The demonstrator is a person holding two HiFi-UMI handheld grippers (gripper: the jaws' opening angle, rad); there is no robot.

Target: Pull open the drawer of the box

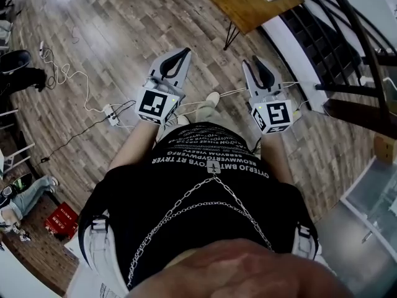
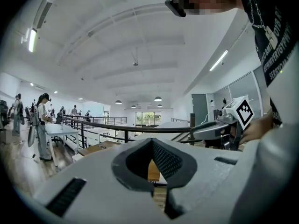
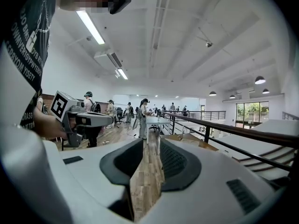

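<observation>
— The brown plank floor (image 1: 111, 36): wood, with a low sheen?
— Yes. The pale grey left gripper (image 2: 150, 141) and pale grey right gripper (image 3: 150, 143) have smooth matt plastic shells; the black pads (image 2: 166, 160) look ribbed and rubbery. The black printed T-shirt (image 1: 205, 241) is cloth, its silver chain (image 1: 213, 177) shiny metal.

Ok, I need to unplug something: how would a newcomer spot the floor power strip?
On the wooden floor, look just left of the left gripper. The power strip is the small white block there, where the white and black cables meet.
</observation>
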